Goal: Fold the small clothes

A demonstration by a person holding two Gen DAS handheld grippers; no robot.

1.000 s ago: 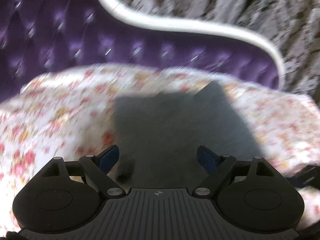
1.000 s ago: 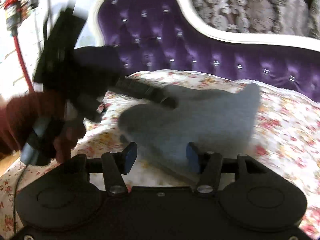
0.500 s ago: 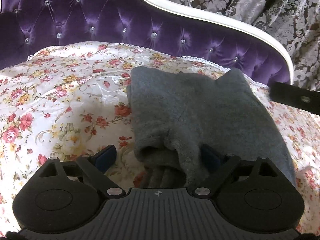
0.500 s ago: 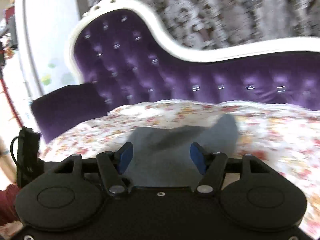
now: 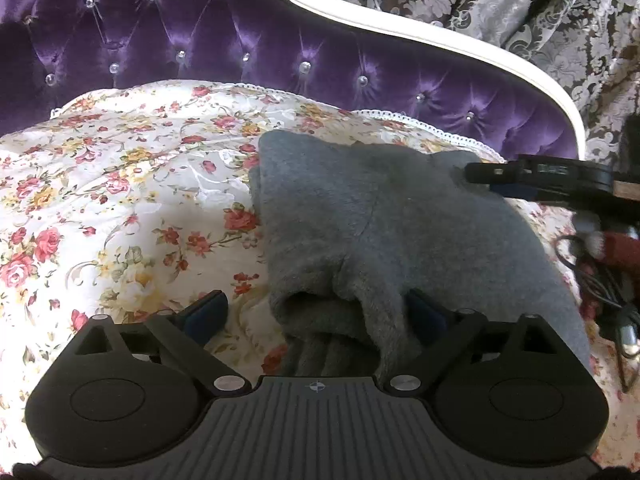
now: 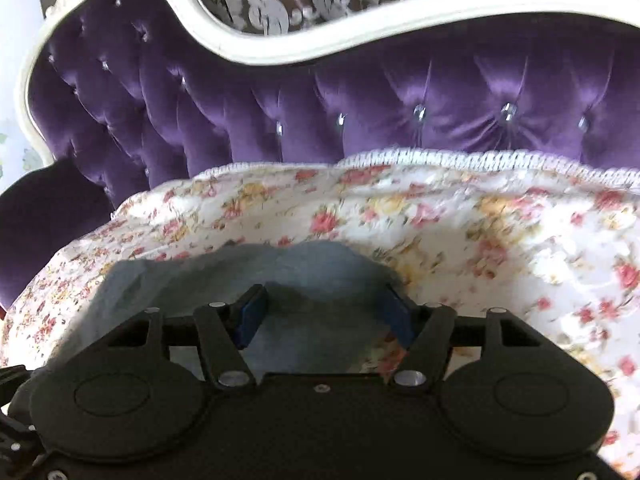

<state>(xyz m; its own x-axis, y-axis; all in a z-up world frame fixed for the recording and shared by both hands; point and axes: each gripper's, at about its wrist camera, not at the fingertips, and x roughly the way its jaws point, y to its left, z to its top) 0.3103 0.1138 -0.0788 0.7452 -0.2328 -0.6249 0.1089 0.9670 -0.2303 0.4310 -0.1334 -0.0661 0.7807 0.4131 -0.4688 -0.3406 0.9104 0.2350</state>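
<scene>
A grey fleece garment [image 5: 400, 232] lies folded on the floral cover [image 5: 120, 208] of a sofa. My left gripper [image 5: 316, 312] hovers at its near, bunched edge. Its jaws are opening, with that thick fold lying between them and leaning on the right finger [image 5: 424, 314], not pinched. My right gripper [image 5: 492, 180] reaches in from the right at the garment's far right corner. In the right wrist view the right gripper [image 6: 324, 316] stands open low over the grey garment [image 6: 240, 272], the cloth flat beneath the blue pads [image 6: 252, 316].
A tufted purple sofa back [image 5: 240, 48] with a white frame [image 5: 400, 28] rises behind the cover, and a patterned curtain [image 5: 520, 8] hangs beyond. Dark cables and a red sleeve [image 5: 616, 248] crowd the right edge. A dark purple armrest [image 6: 44, 220] stands at the left.
The right gripper swept sideways across the sofa to the garment's right corner, and the left hand left its view. The left gripper's jaws widened around the near fold and its view steadied.
</scene>
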